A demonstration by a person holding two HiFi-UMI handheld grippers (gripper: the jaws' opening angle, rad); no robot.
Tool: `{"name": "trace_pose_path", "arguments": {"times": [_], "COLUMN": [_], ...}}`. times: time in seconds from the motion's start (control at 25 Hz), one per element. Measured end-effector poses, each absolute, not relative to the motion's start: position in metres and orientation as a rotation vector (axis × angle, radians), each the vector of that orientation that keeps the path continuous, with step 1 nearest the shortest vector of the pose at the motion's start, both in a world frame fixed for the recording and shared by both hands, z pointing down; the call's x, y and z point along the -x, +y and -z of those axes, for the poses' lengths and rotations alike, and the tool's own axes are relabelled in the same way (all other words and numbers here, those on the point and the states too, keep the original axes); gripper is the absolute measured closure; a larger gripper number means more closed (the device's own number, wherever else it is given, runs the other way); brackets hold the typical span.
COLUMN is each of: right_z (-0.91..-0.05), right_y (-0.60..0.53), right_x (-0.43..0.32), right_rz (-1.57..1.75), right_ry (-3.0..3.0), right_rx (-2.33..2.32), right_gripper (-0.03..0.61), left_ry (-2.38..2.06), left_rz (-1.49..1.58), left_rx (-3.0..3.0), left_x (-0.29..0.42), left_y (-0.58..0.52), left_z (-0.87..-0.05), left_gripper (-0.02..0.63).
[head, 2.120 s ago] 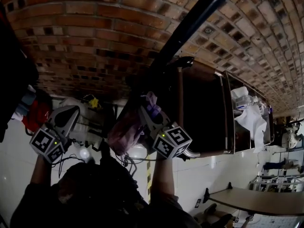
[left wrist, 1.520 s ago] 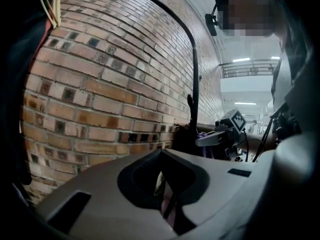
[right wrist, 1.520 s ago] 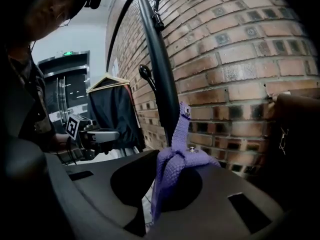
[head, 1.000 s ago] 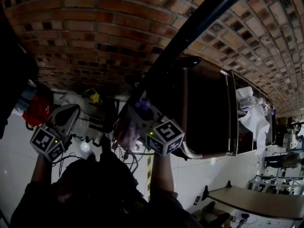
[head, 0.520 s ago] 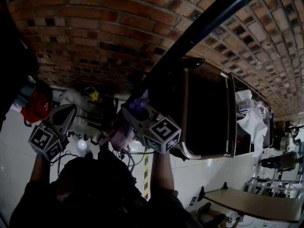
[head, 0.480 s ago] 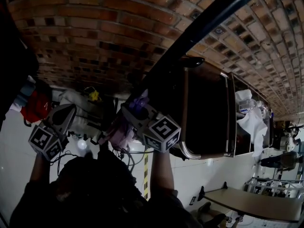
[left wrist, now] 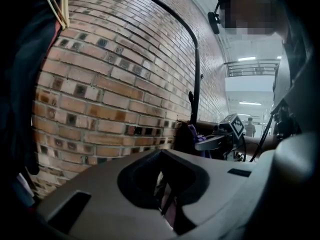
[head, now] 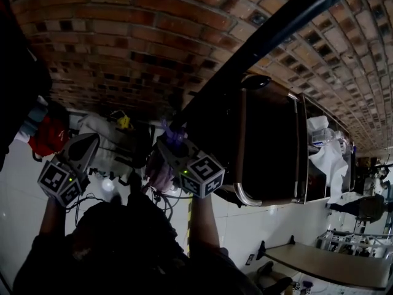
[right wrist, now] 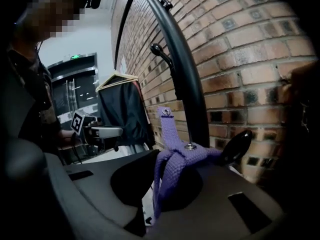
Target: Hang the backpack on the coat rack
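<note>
Both forearms rise from 6 o'clock in the head view. The right gripper (head: 171, 145), at centre, is clamped on the purple strap (right wrist: 172, 149). The backpack (head: 159, 176) hangs just below it. The strap's end lies at the hook (right wrist: 239, 145) of the rack (right wrist: 182, 69), at 3 o'clock. The left gripper (head: 91, 143), at 9 o'clock, has its jaws together.

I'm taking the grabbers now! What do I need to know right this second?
Left tool: jaws together, nothing seen gripped.
Right tool: shut on the purple strap of the backpack.
The strap sits right by a black hook on the coat rack; I cannot tell whether it is over it.
Done: backpack is up at the rack.
To do: slip the strap over the hook, open the tool, check that it hangs.
</note>
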State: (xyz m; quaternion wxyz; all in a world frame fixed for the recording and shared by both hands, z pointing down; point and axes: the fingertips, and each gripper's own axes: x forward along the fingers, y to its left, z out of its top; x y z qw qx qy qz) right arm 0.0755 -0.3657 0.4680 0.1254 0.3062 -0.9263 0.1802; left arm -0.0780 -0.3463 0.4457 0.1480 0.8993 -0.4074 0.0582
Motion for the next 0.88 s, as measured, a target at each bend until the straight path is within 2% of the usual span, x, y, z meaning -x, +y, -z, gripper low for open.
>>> {"name": "trace_pose_path", "arguments": {"times": [0.08, 0.52, 0.88], "right_z": [-0.467, -0.493, -0.462], "right_y": [-0.368, -0.317, -0.202], "right_x": [-0.079, -0.111, -0.115], "right_rz": [-0.526, -0.377, -0.297], "right_ry": [-2.714, -2.395, -2.359], "right_rx": [-1.012, -1.54, -1.818], "right_gripper": [0.578, 0.399, 0.399], "left_ry": [-1.167, -1.099, -0.952], "left_rz": [-0.158, -0.15, -0.186], "left_rx": [-2.587, -2.633, -2.692], "left_x": [0.08, 0.113, 0.132], "left_y": [-0.344, -0.272, -0.194], "left_z": [-0.446, -0.449, -0.451], "left_gripper": [0.577, 0.577, 0.577]}}
